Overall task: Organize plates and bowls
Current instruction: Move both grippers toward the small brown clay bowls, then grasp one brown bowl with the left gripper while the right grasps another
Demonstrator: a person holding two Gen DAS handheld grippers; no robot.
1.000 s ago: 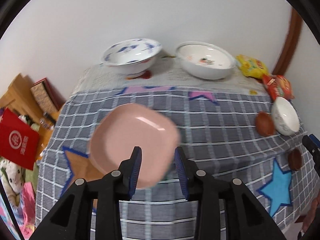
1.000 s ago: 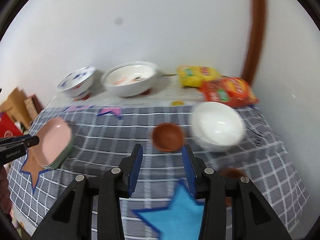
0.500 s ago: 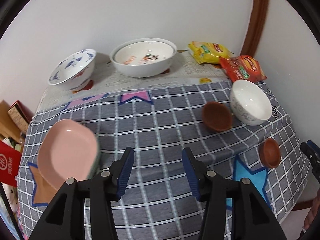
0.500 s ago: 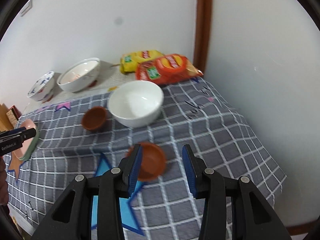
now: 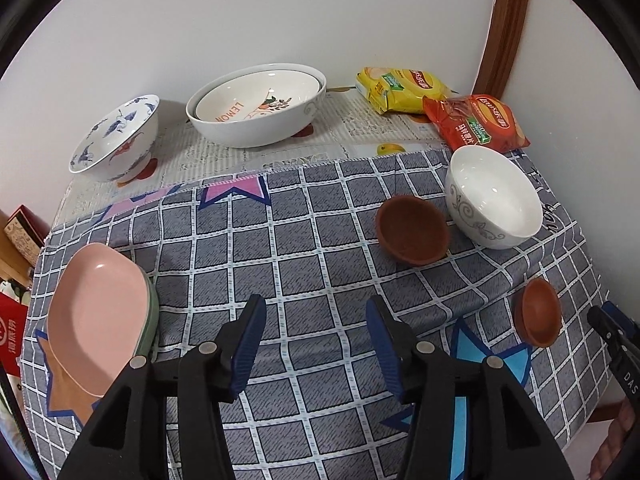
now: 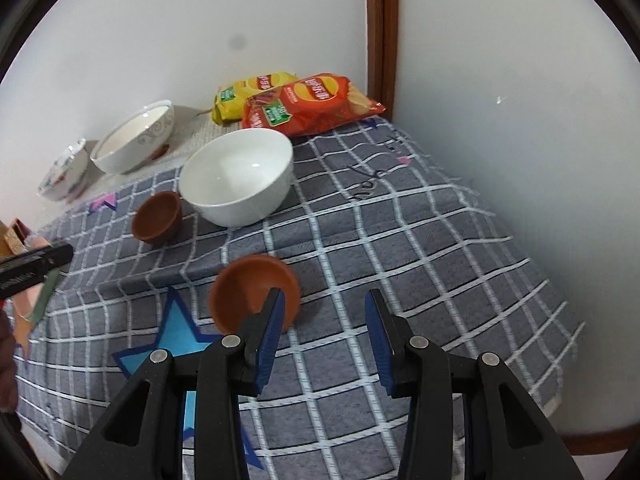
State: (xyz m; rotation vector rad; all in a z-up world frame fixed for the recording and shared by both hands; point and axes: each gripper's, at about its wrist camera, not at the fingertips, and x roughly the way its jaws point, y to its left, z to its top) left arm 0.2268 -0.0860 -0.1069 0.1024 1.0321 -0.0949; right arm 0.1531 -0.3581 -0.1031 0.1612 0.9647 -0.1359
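Observation:
A pink plate (image 5: 98, 312) lies stacked on a green plate (image 5: 151, 320) at the table's left. Two brown bowls (image 5: 412, 230) (image 5: 538, 318) and a white bowl (image 5: 494, 196) sit at the right. A large white bowl (image 5: 256, 108) and a blue-patterned bowl (image 5: 116, 138) stand at the back. My left gripper (image 5: 316, 344) is open and empty over the cloth. My right gripper (image 6: 324, 328) is open and empty, its left finger just in front of the near brown bowl (image 6: 254, 292). The white bowl (image 6: 236, 176) and the far brown bowl (image 6: 156, 218) lie beyond it.
A yellow snack bag (image 5: 404, 88) and a red chip bag (image 5: 478, 124) lie at the back right corner by a brown wooden post (image 6: 380, 28). The checked cloth (image 5: 304, 248) hangs over the table's edges. Boxes and a red bag (image 5: 12, 332) sit off the left.
My left gripper has let go of the pink plate and swung right, jaws wider. My right gripper has swung right and closer to the near brown bowl.

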